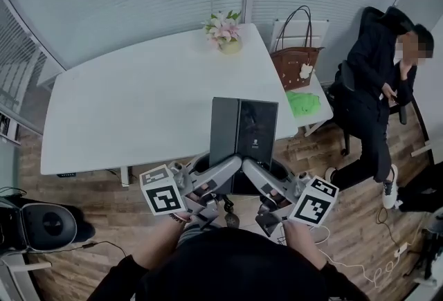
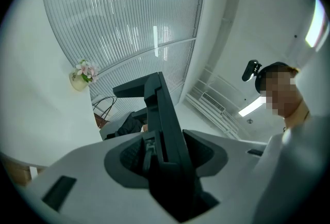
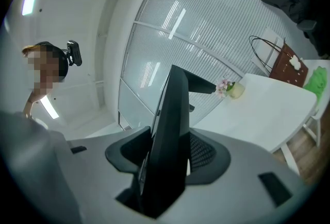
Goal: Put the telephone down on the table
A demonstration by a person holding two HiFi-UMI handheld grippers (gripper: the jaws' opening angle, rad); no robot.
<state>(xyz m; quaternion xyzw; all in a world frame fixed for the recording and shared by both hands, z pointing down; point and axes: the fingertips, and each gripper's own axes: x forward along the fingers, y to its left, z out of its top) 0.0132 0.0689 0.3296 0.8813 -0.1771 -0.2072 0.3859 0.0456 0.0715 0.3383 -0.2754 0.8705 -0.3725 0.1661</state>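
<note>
- Head view: left gripper (image 1: 232,167) and right gripper (image 1: 252,169) meet at the near edge of the telephone (image 1: 243,128), a flat dark panel, one on each near corner.
- The telephone's far part overlaps the near edge of the white table (image 1: 138,106). Cannot tell if it touches the top.
- Flower pot (image 1: 224,32) stands at the table's far edge. A brown handbag (image 1: 296,61) and something green (image 1: 303,102) sit on a small side table to the right. A person in dark clothes (image 1: 377,85) sits further right.
- Left gripper view: both jaws are clamped on the telephone (image 2: 162,130), seen edge-on and standing up between the pads. The white table and flower pot (image 2: 82,74) are off to the left.
- Right gripper view: the jaws are likewise closed on the telephone (image 3: 172,130), with its thin edge between the pads. The table (image 3: 268,109), flower pot (image 3: 231,88) and handbag (image 3: 289,66) are to the right.
</note>
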